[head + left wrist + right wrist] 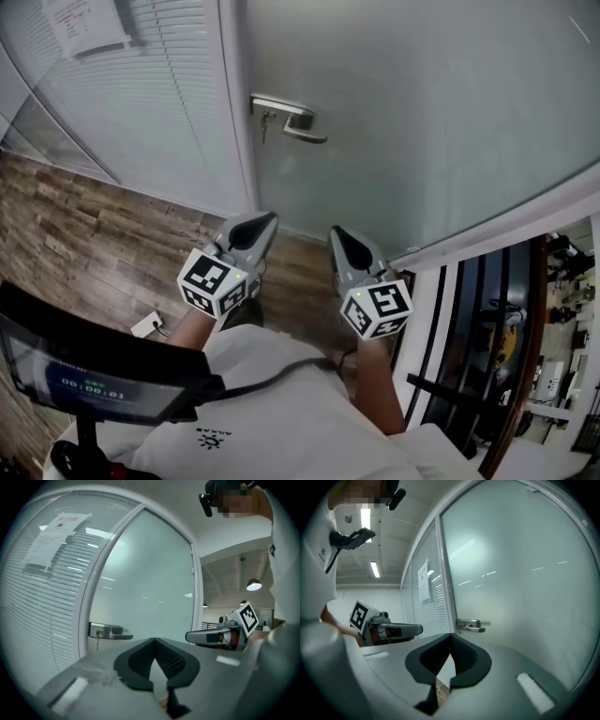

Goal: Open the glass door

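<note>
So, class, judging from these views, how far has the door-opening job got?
Done: nothing visible; the glass door looks shut, its handle level and untouched. In hand: left gripper and right gripper, both shut and empty, hang short of it. Left: reach the handle, press, open.

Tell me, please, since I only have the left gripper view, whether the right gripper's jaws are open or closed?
Observer: The right gripper view shows the right gripper with its jaws closed together and nothing between them.
Operator: Thank you. Is either gripper touching the door handle?
Observer: No. In the head view the left gripper and the right one are side by side, both short of the door handle.
Operator: Is anything lying on the floor nearby?
Observer: Yes, a small white box lies on the wood floor, left of the left gripper in the head view.
</note>
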Tool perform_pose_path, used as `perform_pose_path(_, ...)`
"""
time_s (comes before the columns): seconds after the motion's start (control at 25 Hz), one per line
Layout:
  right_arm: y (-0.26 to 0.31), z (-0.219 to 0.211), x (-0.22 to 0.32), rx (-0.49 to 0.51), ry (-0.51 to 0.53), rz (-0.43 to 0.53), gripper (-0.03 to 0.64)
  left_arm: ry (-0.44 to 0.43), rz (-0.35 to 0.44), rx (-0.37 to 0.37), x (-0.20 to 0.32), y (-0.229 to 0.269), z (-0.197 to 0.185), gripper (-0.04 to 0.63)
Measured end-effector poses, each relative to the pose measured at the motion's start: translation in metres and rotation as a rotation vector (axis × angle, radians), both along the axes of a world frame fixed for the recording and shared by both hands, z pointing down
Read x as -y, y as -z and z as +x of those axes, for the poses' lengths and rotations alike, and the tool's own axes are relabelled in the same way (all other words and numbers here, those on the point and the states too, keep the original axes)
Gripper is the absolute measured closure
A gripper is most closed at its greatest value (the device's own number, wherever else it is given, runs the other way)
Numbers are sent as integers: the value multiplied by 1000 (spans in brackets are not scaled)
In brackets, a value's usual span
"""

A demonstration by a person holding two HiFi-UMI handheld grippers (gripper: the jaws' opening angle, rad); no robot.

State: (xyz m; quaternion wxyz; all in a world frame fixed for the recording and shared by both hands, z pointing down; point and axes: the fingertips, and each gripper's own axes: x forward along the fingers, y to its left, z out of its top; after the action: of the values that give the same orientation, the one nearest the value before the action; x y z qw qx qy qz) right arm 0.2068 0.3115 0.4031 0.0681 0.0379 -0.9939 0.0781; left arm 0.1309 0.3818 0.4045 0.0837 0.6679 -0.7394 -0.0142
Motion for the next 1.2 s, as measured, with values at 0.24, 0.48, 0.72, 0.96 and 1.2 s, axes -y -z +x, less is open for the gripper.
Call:
perform_pose_path(0.24,-6,-75,23,-55,-47,63,609,-72,-6,22,28,3,-66,590)
perform_pose_path(0.48,-5,-135,40,-71,-100,97,608,-137,-18,14,47,0,-123,591)
perform_pose_path(0.72,-13,-166,55,-103,-144,78,609,-218,-25,20,67,-2,-150,591)
perform_pose_path(0.96,-25,-177,70,-186,-159,123,609,-293,-42,-6,85,-8,-152,591)
perform_pose_path(1.2,-14,-189,90,-127,-101,128,607,-271,-36,-21,105,-4,-155,589)
